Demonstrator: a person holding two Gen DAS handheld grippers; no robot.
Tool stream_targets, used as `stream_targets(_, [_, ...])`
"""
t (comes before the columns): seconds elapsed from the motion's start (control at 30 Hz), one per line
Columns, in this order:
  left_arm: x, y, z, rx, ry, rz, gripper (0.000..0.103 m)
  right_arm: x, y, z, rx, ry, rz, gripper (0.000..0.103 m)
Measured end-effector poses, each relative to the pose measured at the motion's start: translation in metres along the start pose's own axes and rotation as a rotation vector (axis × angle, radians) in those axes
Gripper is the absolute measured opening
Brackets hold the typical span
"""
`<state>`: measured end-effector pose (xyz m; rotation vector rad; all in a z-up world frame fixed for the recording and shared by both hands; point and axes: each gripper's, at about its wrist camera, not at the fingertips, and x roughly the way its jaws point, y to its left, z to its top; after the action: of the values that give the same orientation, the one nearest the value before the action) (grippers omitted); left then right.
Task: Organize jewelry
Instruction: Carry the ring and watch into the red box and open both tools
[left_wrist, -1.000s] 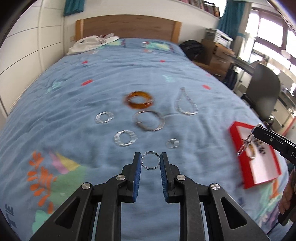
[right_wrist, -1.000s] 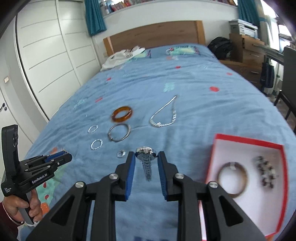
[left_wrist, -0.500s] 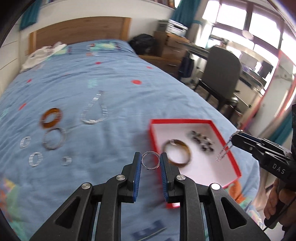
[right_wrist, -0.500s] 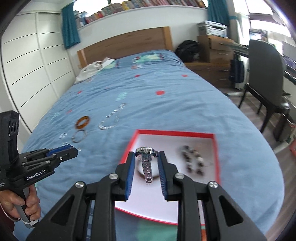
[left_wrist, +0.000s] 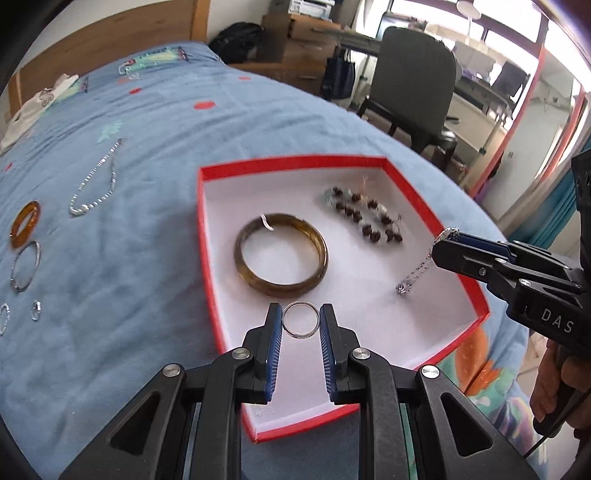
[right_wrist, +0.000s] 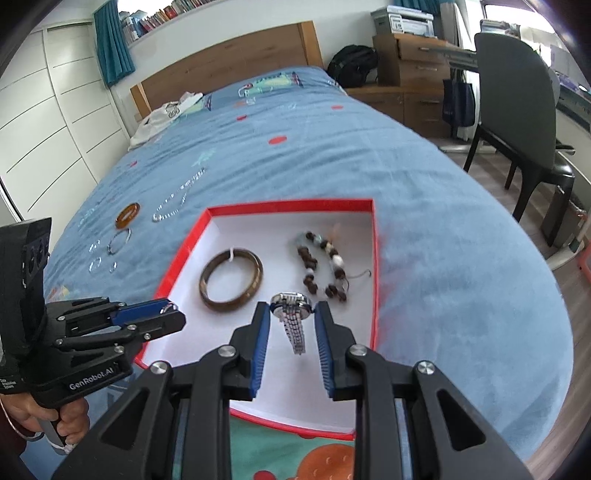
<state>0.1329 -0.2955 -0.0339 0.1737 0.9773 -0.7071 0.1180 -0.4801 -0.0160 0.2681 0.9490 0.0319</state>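
1. Holding a thin silver ring (left_wrist: 300, 325) edge to edge in the left tool (left_wrist: 301, 325) – clenched on it, poised over the near part of the red-rimmed box (left_wrist: 202, 236).
2. We see the right tool (right_wrist: 290, 314) clamped on a metal watch (right_wrist: 291, 305) at its case; the link band hangs loose below, above the box floor.
3. Already in the box: a brown bangle (left_wrist: 281, 254) and a beaded bracelet (left_wrist: 364, 218). Left on the bed (left_wrist: 110, 258): an amber bangle (left_wrist: 25, 223), a silver chain (left_wrist: 96, 181), a wire hoop (left_wrist: 26, 266) and small rings.
4. Handling, our judgement: the ring is light, stiff and slick – likely to roll or spring away if released high, so we would lower it near the floor first.
5. The watch looks heavier; its band is floppy, so the case is the right place to grip. We would let the band touch down first.
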Motion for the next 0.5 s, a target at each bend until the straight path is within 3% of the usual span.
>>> stream_targets(0.23, [0.021,-0.003,-0.004,0.017,0.055,0.008,0.02,0.019,-0.001,-0.004,-0.025,0.05,0.027,0.024])
stream_targets(0.5, [0.03,-0.002,-0.009,0.05,0.066,0.034,0.021,0.034,0.001,-0.012,-0.07,0.1,0.043,0.024])
